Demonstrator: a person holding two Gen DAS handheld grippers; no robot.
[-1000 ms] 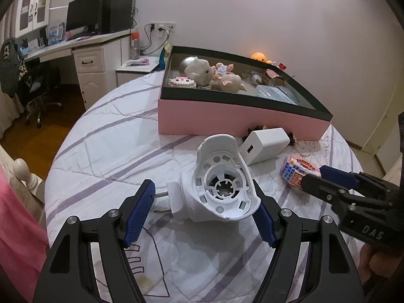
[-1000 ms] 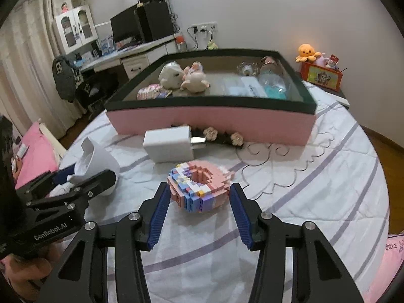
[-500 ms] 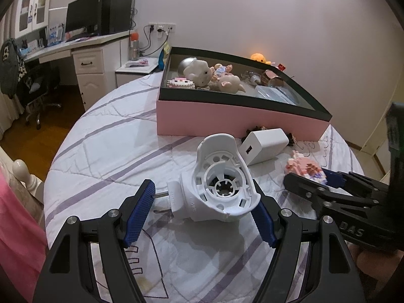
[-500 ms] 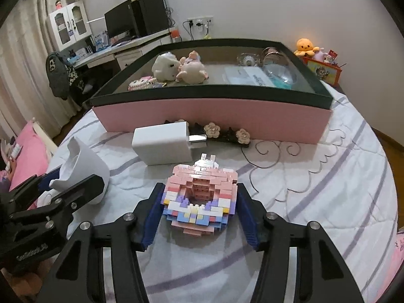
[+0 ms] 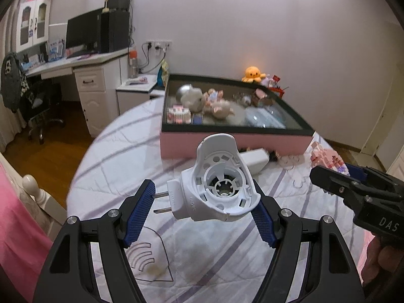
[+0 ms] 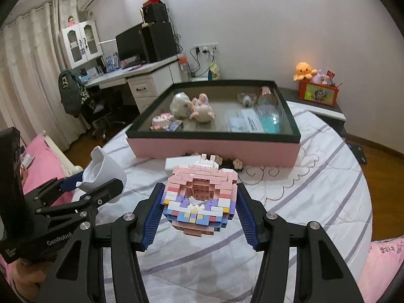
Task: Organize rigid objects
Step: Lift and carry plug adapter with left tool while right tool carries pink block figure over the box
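My left gripper [image 5: 202, 207] is shut on a white plug-in device [image 5: 217, 194] with two metal prongs and holds it above the bed cover. My right gripper [image 6: 199, 212] is shut on a pink, white and blue brick model [image 6: 200, 197] and holds it in the air. The brick model also shows in the left wrist view [image 5: 328, 157], and the white device in the right wrist view [image 6: 103, 171]. Ahead stands the pink box with a black rim [image 6: 214, 146], also in the left wrist view [image 5: 227, 142], holding toys.
A white charger block [image 5: 255, 160] and a dark flower hair clip [image 6: 236, 162] lie in front of the box. Inside the box are plush figures [image 6: 192, 107], a small brick model [image 6: 162, 121] and a clear bottle [image 6: 269, 112]. A desk [image 5: 75, 65] stands beyond.
Both grippers have risen from the bed cover with their objects. The brick model was lifted off the cover and the pink box now looks lower and farther.
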